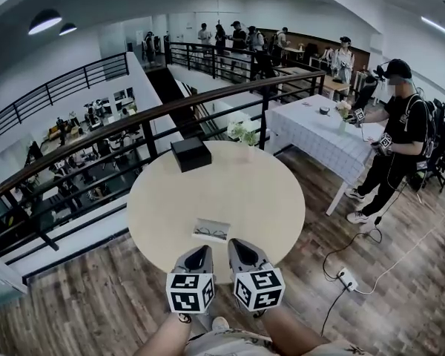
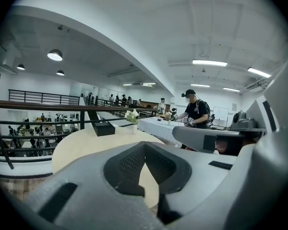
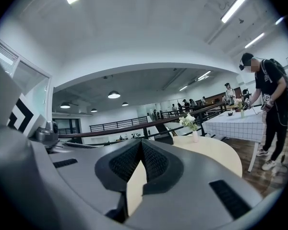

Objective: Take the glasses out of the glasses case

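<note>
Near the front edge of the round table lies a pale glasses case, and the glasses rest on top of it. Just below it hang the left gripper and the right gripper side by side, both above the table's rim. Each has its jaws pressed together at the tips with nothing between them. A black box and a vase of flowers stand at the far side.
</note>
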{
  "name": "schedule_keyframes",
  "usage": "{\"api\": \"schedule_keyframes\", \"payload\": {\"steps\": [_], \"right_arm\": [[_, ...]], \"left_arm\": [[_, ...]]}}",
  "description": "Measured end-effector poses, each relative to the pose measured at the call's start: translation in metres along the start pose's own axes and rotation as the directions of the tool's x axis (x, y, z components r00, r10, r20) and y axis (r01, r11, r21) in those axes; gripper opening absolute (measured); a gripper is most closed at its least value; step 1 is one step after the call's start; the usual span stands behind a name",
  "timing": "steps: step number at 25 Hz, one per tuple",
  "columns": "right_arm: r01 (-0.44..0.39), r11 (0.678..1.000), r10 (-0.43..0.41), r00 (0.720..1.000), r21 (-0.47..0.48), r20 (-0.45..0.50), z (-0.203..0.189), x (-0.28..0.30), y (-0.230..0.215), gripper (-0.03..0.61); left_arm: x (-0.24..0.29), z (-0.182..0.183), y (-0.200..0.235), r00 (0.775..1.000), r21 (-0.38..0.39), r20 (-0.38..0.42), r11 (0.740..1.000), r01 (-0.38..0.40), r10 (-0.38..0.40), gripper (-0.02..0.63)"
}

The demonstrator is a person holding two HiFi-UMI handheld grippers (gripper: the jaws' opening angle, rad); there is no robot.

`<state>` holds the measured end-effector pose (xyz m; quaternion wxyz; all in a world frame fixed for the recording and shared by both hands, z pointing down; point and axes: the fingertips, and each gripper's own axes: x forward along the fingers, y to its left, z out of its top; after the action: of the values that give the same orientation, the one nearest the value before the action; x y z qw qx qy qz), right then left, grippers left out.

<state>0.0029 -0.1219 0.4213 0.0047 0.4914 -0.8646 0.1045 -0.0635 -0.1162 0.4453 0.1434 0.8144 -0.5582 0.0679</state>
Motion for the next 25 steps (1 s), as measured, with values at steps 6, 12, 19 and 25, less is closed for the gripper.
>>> {"api": "schedule_keyframes", "payload": {"steps": [6, 12, 19, 25], "right_arm": [[0.003, 1.0, -0.003, 1.0, 0.0, -0.011, 0.005, 0.041, -0.008, 0.014], [0.023, 1.0, -0.024, 0.999, -0.007, -0.032, 0.01, 0.057, -0.007, 0.014], [0.052, 0.998, -0.051, 0.997, 0.021, -0.064, -0.005, 0.06, -0.034, 0.014], [0.06, 0.998, -0.057, 0.994, 0.031, -0.096, -0.013, 0.101, -0.043, 0.014]], "left_arm": [[0.031, 0.011, 0.031, 1.0, -0.009, -0.013, 1.0, -0.002, 0.002, 0.012], [0.043, 0.021, 0.046, 0.999, -0.011, -0.03, 1.0, 0.018, -0.018, 0.012], [0.068, 0.008, 0.042, 0.997, -0.016, -0.068, 0.999, 0.033, -0.034, 0.012], [0.104, 0.001, 0.074, 0.992, -0.007, -0.122, 0.999, 0.04, -0.04, 0.012]]}}
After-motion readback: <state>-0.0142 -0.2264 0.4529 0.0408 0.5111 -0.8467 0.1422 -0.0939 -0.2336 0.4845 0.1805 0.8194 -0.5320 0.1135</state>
